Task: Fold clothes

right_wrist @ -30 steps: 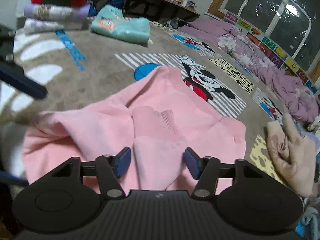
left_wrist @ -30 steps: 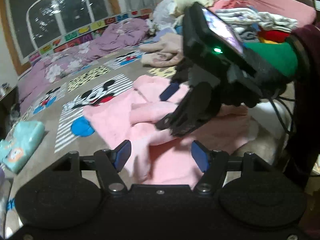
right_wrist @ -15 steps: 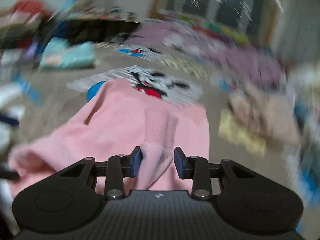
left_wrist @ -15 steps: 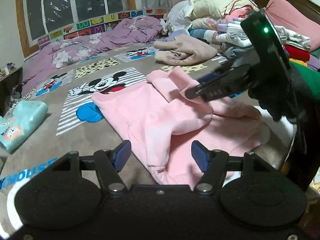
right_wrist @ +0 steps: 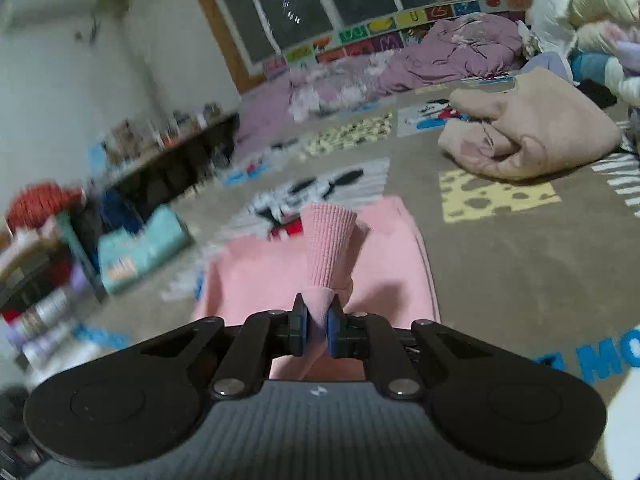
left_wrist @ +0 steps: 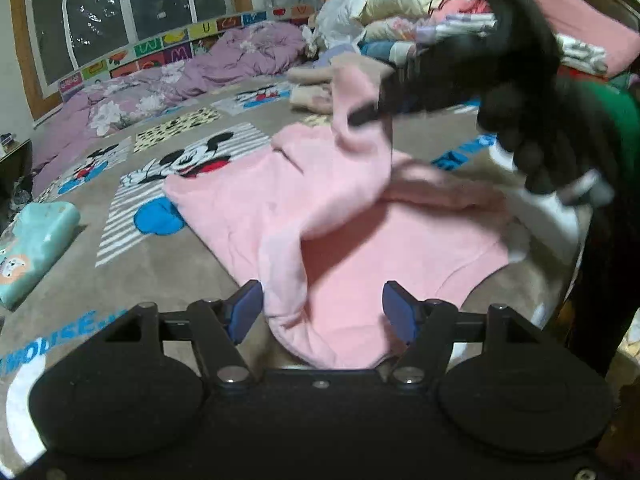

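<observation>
1. Right gripper [right_wrist: 317, 326]: blue-padded fingers pressed together on the ribbed cuff [right_wrist: 326, 246] of the pink fleece sweatshirt [right_wrist: 384, 280]. Cuff sticks up past the fingertips, sleeve lifted off the garment body.
2. Left wrist view confirms it: the right gripper [left_wrist: 366, 114] is raised over the garment with pink fabric hanging from its tip. Motion-blurred, so finger detail there is not readable. Black-gloved hand [left_wrist: 536, 140] on its handle, green sleeve [left_wrist: 624, 120] behind.
3. Left gripper [left_wrist: 322, 310]: fingers spread wide, nothing between them. It hovers at the near hem of the sweatshirt [left_wrist: 280, 208]; whether the pads touch fabric, cannot tell.
4. Sweatshirt lies mostly flat on the grey-brown cartoon-mouse printed bedspread [left_wrist: 160, 256], partly covering the striped mouse panel. One fold of fabric is draped across the middle, under the raised sleeve.
5. Other items: folded teal garment [left_wrist: 28, 248] to the left, well apart from the sweatshirt; crumpled beige garment [right_wrist: 532, 136] further back on the right; purple floral quilt [left_wrist: 160, 88] along the window side; pile of mixed laundry [left_wrist: 420, 8] at the far right.
</observation>
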The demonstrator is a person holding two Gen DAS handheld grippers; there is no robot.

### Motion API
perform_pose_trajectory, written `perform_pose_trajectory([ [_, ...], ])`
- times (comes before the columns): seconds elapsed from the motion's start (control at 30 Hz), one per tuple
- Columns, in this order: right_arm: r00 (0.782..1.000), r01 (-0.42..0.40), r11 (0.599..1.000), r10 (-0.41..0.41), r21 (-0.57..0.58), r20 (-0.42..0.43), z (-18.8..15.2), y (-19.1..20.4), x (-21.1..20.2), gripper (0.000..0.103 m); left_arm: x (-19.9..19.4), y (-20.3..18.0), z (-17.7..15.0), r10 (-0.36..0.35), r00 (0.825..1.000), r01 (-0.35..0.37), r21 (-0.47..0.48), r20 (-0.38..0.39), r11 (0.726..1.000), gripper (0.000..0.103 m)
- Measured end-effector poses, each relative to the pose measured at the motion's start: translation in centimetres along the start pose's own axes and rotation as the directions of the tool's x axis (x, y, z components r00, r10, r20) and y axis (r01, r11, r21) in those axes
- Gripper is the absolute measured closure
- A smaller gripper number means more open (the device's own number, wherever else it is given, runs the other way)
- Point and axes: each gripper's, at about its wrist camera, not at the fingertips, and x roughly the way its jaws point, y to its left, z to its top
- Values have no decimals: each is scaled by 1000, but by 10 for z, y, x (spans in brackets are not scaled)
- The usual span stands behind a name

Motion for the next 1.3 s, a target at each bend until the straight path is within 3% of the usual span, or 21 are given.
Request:
perform_pose_trajectory([
  [0.1, 998, -54, 998, 53, 34, 32, 14, -4, -7, 92, 2, 2, 0, 36, 999, -36, -14, -5, 999, 36],
  [0.2, 994, -107, 992, 104, 61, 46, 27, -6, -10, 92, 5, 5, 0, 84, 996, -84, -33, -13, 996, 60],
  [0.27, 990, -136, 988, 132, 80, 47, 34, -8, -11, 92, 7, 3, 0, 104, 994, -104, -20, -23, 994, 83],
  [0.3, 989, -147, 985, 143, 90, 46, 37, -10, -10, 92, 7, 0, 0, 112, 993, -112, -6, -21, 994, 87],
  [0.47, 984, -176, 978, 172, 111, 43, 47, -18, -11, 92, 5, -28, 12, 161, 987, -163, 103, 23, 981, 91],
  [0.6, 986, -165, 977, 160, 138, 47, 50, -35, -12, 92, 17, -62, 15, 239, 971, -237, 282, 26, 930, 92],
  [1.07, 993, -118, 954, 119, 277, 13, 6, -104, -18, 92, 48, -91, -3, 312, 949, -246, 543, -32, 803, 92],
  [1.17, 995, -92, 951, 99, 295, -11, -7, -113, -15, 92, 47, -88, -2, 283, 958, -218, 536, -41, 816, 93],
  [1.2, 996, -77, 952, 87, 297, -19, -11, -116, -14, 92, 43, -85, 0, 246, 968, -185, 515, -51, 837, 91],
  [1.3, 996, -67, 952, 80, 300, -32, -16, -121, -12, 92, 10, -54, 14, 54, 997, -31, 336, -57, 941, 65],
])
